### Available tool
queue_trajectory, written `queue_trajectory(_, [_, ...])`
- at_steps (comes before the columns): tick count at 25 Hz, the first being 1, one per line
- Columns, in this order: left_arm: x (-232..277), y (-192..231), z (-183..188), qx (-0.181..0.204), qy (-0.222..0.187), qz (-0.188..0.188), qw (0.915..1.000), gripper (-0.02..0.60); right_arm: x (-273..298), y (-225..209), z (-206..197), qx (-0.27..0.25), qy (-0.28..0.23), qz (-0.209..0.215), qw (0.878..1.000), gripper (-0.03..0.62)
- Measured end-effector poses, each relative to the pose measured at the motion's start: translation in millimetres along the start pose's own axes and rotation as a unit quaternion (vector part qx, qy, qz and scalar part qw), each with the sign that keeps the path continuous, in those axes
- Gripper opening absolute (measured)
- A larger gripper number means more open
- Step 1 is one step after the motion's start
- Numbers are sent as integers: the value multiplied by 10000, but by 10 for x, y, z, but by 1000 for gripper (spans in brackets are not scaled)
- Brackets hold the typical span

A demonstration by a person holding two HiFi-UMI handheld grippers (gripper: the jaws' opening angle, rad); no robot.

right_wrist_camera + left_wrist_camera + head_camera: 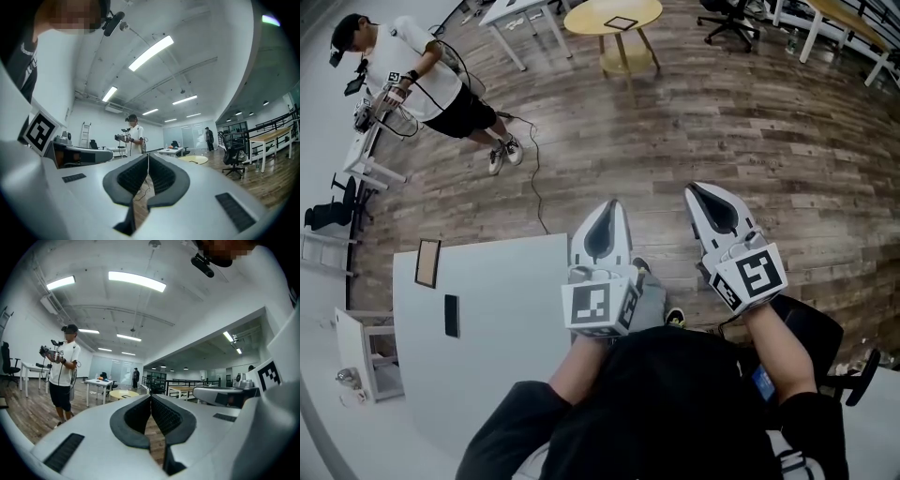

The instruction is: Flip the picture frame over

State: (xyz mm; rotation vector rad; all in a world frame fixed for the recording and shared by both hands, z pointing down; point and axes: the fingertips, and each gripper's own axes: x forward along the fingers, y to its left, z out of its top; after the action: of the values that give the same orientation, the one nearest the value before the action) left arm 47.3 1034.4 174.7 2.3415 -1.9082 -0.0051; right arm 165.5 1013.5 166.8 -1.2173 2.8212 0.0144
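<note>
One picture frame is all the task needs, and it lies flat at the far left corner of the white table, right up against the far edge. It has a dark border and a brownish middle. From the head view you can't tell whether that's the front or the back. Just nearer along the left edge there's a dark flat slab, maybe a phone but too small to be sure, close to the frame and not touching it.

Both tools are well apart from the frame, over at the table's right side. The left gripper sits above the far right corner, pointing out across the room. Its own view shows the left gripper's jaws pressed together with nothing between them. The right gripper is just beside it, out past the right edge over the wood floor. It's also clamped closed and empty, its black pads meeting along a thin line. The holder wears black sleeves.

Further out, another person in a white shirt and dark shorts stands on the floor holding some gear. A thin cable trails across the boards. Beyond that are a round yellow table and an office chair.
</note>
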Motion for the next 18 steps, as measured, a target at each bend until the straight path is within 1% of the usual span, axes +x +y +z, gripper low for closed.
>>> queue_trajectory(4, [490, 285, -54, -61, 151, -44, 9999, 23, 497, -222, -143, -98, 177, -1, 9998, 20])
queue_trajectory(7, [872, 564, 14, -134, 129, -23, 9998, 23, 941, -355, -97, -398, 218, 64, 9989, 20])
queue_trajectory(9, [1104, 740, 49, -115, 111, -33, 9999, 23, 1219, -421, -75, -460, 234, 96, 9986, 20])
queue_trajectory(12, [1349, 975, 106, -74, 73, -48, 9999, 23, 1576, -476, -91, -551, 289, 127, 9980, 20])
queue_trajectory(18, [1733, 1381, 102, -293, 91, -121, 9995, 23, 2171, -498, -202, -543, 427, 267, 9973, 20])
